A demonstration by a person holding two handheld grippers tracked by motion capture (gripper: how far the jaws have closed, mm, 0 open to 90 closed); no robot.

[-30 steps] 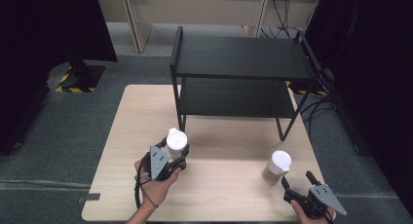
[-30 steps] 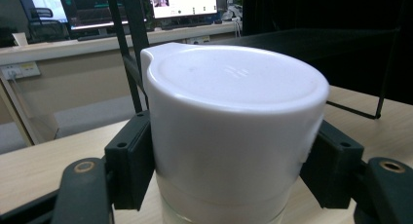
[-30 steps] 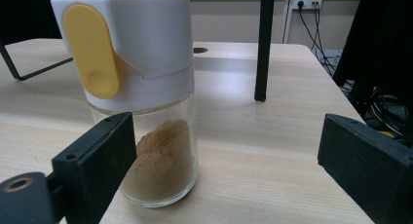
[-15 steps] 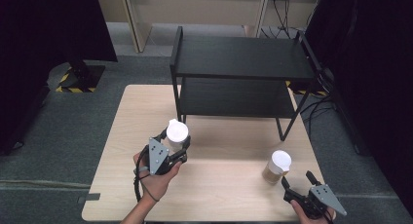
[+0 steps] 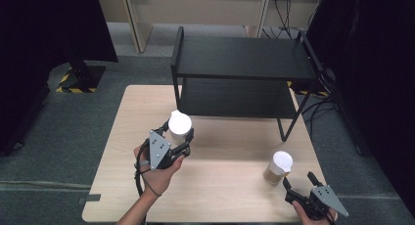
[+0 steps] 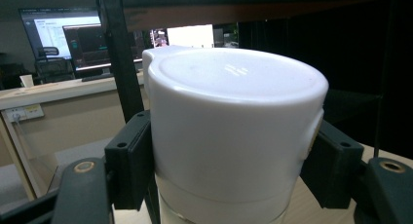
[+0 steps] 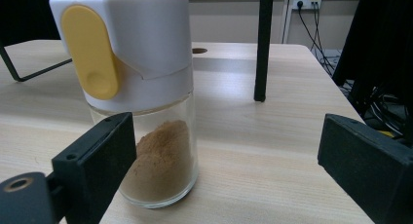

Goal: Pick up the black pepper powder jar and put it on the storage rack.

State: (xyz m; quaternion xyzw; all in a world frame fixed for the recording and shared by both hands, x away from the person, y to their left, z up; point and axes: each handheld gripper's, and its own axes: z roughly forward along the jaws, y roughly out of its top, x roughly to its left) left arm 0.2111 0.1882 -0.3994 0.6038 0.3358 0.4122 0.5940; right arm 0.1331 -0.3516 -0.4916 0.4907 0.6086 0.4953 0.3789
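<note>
My left gripper is shut on a white-capped jar, held above the table in front of the black shelf unit. In the left gripper view the jar's white cap sits clamped between both jaws. A second jar, white cap over glass with brown powder, stands on the table at the right. My right gripper is open just in front of it. In the right gripper view this spice jar, with a yellow tab on its cap, stands near the left jaw, not touched.
The wooden table stands on grey carpet. The two-level black shelf unit rests on the table's far half, with a thin leg behind the spice jar. Cables lie beyond the table's right edge.
My left gripper has carried its jar up and forward toward the shelf unit. The right gripper and the standing jar have stayed in place.
</note>
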